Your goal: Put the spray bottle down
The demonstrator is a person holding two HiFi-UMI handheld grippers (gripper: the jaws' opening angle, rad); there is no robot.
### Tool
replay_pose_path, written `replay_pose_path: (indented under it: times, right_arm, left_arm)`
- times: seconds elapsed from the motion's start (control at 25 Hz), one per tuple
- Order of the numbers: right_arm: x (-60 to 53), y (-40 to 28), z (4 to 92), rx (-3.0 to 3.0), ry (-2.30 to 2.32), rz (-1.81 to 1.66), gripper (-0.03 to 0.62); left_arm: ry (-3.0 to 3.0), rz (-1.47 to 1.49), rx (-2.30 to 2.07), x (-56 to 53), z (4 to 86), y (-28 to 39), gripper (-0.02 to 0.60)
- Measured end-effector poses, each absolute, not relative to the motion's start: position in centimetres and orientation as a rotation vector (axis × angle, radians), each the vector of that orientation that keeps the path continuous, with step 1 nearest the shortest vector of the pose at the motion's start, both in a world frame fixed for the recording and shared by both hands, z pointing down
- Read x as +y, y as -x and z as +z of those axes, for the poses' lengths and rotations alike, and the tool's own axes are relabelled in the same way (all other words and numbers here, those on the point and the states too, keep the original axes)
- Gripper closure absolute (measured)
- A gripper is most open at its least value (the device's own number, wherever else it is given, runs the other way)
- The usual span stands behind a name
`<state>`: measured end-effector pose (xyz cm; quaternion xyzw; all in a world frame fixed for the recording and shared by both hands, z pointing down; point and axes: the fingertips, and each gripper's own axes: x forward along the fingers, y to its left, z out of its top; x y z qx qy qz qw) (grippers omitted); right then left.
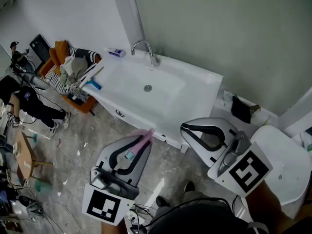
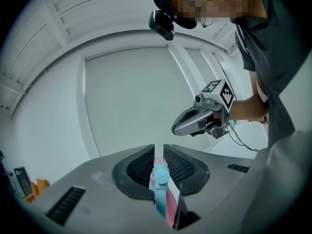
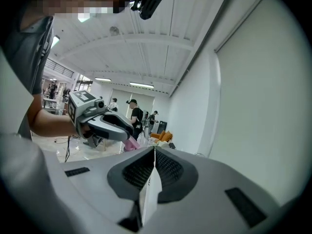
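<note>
A pink spray bottle (image 1: 143, 136) with a teal trigger part sits between the jaws of my left gripper (image 1: 140, 143), which is shut on it above the floor, in front of the white sink (image 1: 126, 77). In the left gripper view the teal head (image 2: 160, 177) and pink body lie in the narrow gap of the gripper (image 2: 159, 156). My right gripper (image 1: 185, 127) hovers to the right of it, jaws shut with nothing between them (image 3: 154, 152). From the right gripper view the left gripper (image 3: 103, 123) shows with the pink bottle (image 3: 130, 143) poking out.
The sink has a chrome faucet (image 1: 146, 49), a blue-handled tool (image 1: 92, 84) on its left rim and a small bottle (image 1: 116, 52) at the back. An orange chair (image 1: 62, 57) piled with clothes stands at left. A white toilet (image 1: 285, 167) stands at right. A person (image 1: 29, 106) sits at far left.
</note>
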<state>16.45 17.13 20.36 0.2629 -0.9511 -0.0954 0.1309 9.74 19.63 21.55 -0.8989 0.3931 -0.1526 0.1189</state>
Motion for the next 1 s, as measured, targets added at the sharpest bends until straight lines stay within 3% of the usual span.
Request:
replay_pose_path:
  times: [0.4,1.0]
  right_arm:
    - [14.6,-16.1,21.4,-2.809,-0.692,-0.253,0.585]
    - [11.5,-9.5,21.5,-2.725,-0.911,-0.214,0.586]
  left_arm:
    - [2.609,-0.475,1.203,17.4,22.5,-10.2,0.525]
    - [2.686,-0.421,0.968,13.6,22.5,-4.0,0.525]
